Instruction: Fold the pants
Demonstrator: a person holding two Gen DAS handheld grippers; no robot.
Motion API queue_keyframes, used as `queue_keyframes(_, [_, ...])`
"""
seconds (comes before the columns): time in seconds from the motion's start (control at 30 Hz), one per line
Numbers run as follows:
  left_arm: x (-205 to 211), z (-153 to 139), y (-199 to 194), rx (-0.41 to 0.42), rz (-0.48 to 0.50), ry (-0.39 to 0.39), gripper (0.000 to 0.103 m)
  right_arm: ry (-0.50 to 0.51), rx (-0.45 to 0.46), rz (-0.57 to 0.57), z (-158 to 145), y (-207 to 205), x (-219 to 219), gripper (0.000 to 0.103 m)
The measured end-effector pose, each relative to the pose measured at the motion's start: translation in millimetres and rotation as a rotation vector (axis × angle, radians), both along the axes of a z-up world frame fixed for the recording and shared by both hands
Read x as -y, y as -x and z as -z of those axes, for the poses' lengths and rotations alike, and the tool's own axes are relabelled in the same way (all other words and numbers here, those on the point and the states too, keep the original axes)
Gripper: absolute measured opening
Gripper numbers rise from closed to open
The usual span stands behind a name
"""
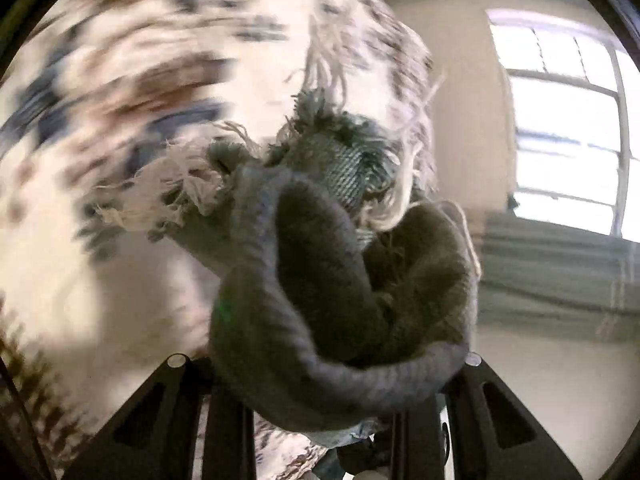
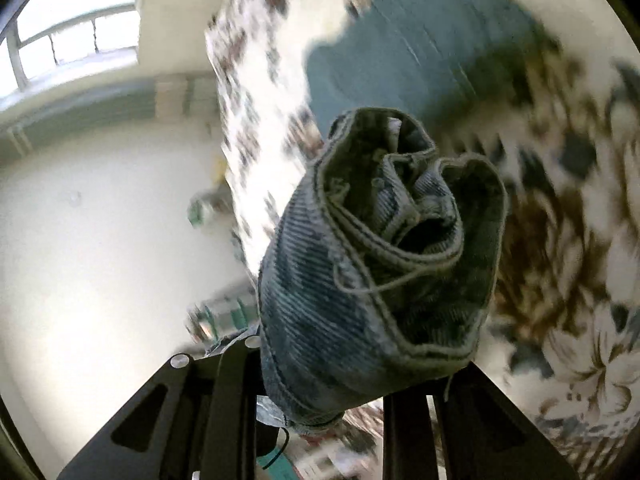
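The pants are blue-grey denim jeans. In the left wrist view my left gripper (image 1: 324, 420) is shut on a bunched, frayed hem of the jeans (image 1: 332, 272), which bulges up over the fingers and hides the tips. In the right wrist view my right gripper (image 2: 320, 408) is shut on a rolled denim edge with stitched seams (image 2: 376, 264), held up off the surface. More of the jeans (image 2: 424, 48) lies flat on the floral cloth (image 2: 560, 240) beyond. Both views are motion-blurred.
A white cloth with brown and blue flowers (image 1: 120, 120) covers the work surface. A window (image 1: 572, 132) and a pale wall (image 2: 100, 220) lie beyond it. Blurred green-and-white items (image 2: 224, 312) sit low beside the surface edge.
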State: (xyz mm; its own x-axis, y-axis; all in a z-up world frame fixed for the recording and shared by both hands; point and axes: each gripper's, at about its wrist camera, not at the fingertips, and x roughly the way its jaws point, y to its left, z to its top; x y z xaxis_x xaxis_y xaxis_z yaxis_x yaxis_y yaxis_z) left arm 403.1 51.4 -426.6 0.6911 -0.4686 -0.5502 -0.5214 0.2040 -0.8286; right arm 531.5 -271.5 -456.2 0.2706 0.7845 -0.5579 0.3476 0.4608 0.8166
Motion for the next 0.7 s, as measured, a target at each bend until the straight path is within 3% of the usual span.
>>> queue_keyframes(0.13, [9.5,-39.8,-100.9,0.088,0.111,-0.025,0.024,-0.002,0.098,0.107,-50.1,-57.6,25.5,0.022])
queue_keyframes(0.27, [30.2,-37.8,-186.8,0.138,0.208,-0.042,0.024,-0.006,0.156,0.194,-61.7,-109.7,75.6,0.021])
queue_keyframes(0.33, [45.8,-12.1,-221.6,0.141,0.263,-0.048,0.024,0.023,0.161,0.204,-44.7,-125.0,100.7,0.021])
queue_keyframes(0.5, [75.3,84.1,-260.6,0.072,0.387,-0.083,0.024,0.09,0.081,0.221,69.2,-139.5,134.8,0.021])
queue_keyframes(0.6, [77.0,149.4,-257.5,-0.034,0.4,-0.087,0.024,0.105,0.013,0.218,125.3,-132.0,141.6,0.021])
queue_keyframes(0.7, [71.3,174.7,-243.2,-0.068,0.391,-0.086,0.024,0.083,-0.003,0.216,154.8,-122.2,141.9,0.021])
